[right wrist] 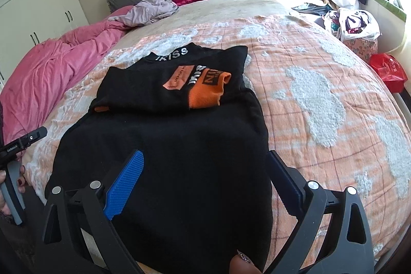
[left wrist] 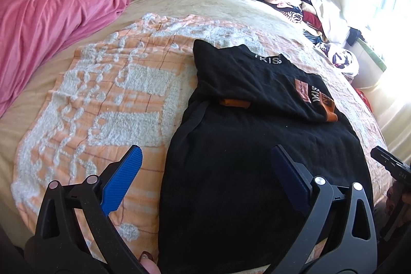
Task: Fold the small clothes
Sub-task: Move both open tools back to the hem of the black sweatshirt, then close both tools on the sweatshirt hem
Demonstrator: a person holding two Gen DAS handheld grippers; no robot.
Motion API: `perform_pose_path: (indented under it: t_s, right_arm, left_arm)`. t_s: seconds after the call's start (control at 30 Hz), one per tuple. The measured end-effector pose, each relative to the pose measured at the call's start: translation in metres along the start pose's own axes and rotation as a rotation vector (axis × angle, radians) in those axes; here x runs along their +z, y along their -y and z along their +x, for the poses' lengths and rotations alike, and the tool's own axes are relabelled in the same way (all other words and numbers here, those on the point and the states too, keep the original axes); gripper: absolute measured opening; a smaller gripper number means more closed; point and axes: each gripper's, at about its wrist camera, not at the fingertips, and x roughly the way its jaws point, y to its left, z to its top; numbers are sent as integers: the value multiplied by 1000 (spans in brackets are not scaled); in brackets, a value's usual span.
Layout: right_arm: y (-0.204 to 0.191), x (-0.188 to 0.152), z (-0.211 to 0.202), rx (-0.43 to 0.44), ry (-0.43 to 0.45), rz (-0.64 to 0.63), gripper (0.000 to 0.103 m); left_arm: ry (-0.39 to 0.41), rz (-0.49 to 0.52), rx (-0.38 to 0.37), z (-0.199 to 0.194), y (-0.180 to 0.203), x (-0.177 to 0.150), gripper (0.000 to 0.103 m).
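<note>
Black sweatshirt [right wrist: 164,145], sleeves folded in, lies on the bed [right wrist: 321,84] ahead of both spread, empty grippers, left [left wrist: 205,171] and right [right wrist: 205,171]; next, each likely pinches a near hem corner, folding it toward the collar

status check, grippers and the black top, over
Left gripper open, right gripper open, both empty. Black top partly folded on blanket. Nothing in the way.

1. My left gripper [left wrist: 206,158] fills the lower part of the left wrist view, jaws spread wide, nothing between them.
2. My right gripper [right wrist: 205,161] sits low in the right wrist view, jaws equally wide and bare.
3. My left hand [right wrist: 10,186] grips its handle at that view's left edge.
</note>
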Motion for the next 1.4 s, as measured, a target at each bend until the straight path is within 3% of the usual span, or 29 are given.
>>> perform_pose_path:
  t_s: [0.6, 1.1, 1.17, 1.4]
  right_arm:
    - [20, -49, -21, -86, -78, 7, 95]
    - [28, -76, -35, -55, -139, 27, 95]
    - [26, -78, -34, -44, -145, 24, 94]
    - [25, -84, -26, -39, -190, 35, 76]
  left_arm:
    - [-80, -40, 44, -6, -41, -44, 94]
    - [-143, -31, 34, -16, -54, -74, 93]
    - [-161, -33, 19, -17, -55, -78, 93]
    - [-192, -31, -15, -20, -57, -90, 93]
